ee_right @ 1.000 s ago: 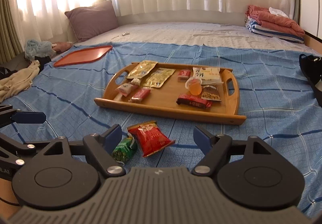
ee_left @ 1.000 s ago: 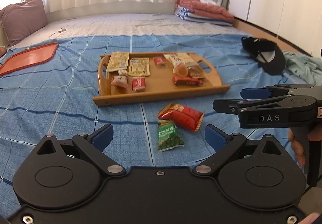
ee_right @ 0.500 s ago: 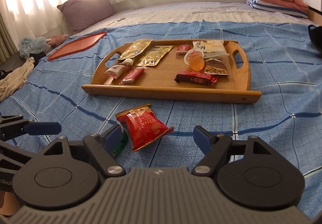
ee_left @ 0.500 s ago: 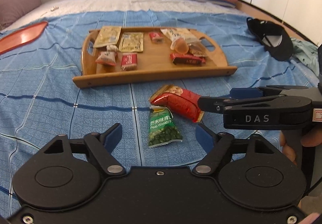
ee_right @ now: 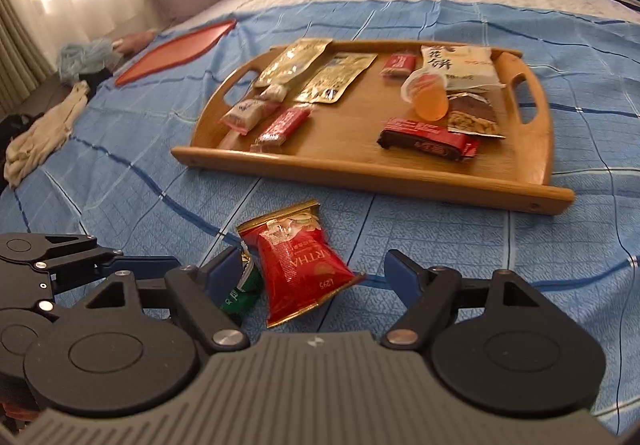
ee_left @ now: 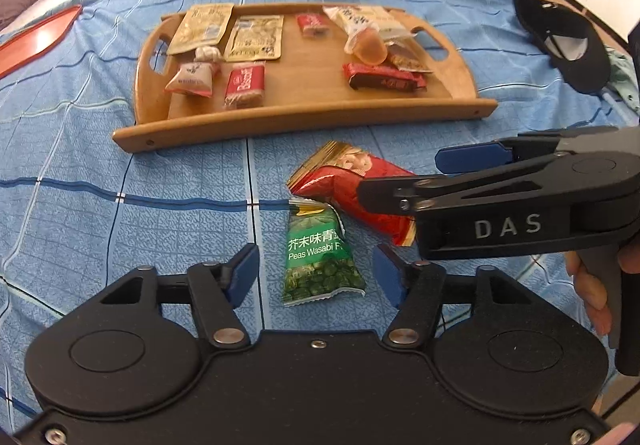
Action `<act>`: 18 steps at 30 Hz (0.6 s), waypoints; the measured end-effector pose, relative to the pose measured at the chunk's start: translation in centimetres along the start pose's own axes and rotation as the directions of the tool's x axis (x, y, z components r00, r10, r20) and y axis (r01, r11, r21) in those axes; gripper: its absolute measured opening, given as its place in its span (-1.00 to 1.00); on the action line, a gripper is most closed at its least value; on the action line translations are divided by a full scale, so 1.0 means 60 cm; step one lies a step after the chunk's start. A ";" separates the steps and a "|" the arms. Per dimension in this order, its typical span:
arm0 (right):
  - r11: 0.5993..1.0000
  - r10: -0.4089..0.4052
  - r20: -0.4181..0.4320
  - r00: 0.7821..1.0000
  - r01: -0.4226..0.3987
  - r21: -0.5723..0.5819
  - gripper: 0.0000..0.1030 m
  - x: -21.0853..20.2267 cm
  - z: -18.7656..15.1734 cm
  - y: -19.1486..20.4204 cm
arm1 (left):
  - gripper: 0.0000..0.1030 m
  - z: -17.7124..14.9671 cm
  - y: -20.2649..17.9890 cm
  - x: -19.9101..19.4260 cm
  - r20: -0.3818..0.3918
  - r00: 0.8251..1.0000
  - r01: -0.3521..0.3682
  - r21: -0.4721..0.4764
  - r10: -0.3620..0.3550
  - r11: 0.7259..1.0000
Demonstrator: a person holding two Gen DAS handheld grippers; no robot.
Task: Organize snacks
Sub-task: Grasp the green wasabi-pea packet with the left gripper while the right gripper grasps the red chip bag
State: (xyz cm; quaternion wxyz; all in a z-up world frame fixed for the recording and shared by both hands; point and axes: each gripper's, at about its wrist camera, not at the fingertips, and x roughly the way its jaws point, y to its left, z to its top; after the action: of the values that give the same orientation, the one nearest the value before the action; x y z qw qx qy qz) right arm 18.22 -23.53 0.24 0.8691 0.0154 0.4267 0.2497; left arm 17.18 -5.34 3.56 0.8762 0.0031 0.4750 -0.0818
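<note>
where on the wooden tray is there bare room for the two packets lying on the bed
Bare wood runs down the wooden tray middle, between the red wafer bar and the dark chocolate bar, and along its near rim. Both ends are crowded.

Smooth varnished wooden tray (ee_left: 304, 121) on a woven cotton-like blue bedspread (ee_left: 80, 165); the red snack bag (ee_right: 296, 269) and green pea packet (ee_left: 320, 257) are glossy, crinkled foil-plastic
</note>
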 end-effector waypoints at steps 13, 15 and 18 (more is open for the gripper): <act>0.999 0.032 -0.057 0.998 -0.032 0.011 0.64 0.042 -0.001 -0.004 | -0.08 0.004 0.002 0.029 -0.034 0.999 0.003 -0.033 -0.004 0.999; 0.999 0.033 -0.058 0.998 -0.032 0.019 0.60 0.043 -0.003 -0.006 | -0.08 0.005 0.001 0.031 -0.034 0.999 0.003 -0.032 -0.004 0.999; 0.999 0.032 -0.055 0.998 -0.031 0.026 0.54 0.044 -0.005 -0.010 | -0.08 0.005 0.001 0.032 -0.037 0.999 0.002 -0.029 -0.003 1.000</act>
State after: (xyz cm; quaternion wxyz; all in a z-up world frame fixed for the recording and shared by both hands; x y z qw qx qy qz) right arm 19.60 -22.94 -2.02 0.8528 0.0263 0.4533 0.2581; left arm 18.49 -5.59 2.12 0.8670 -0.0088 0.4923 -0.0758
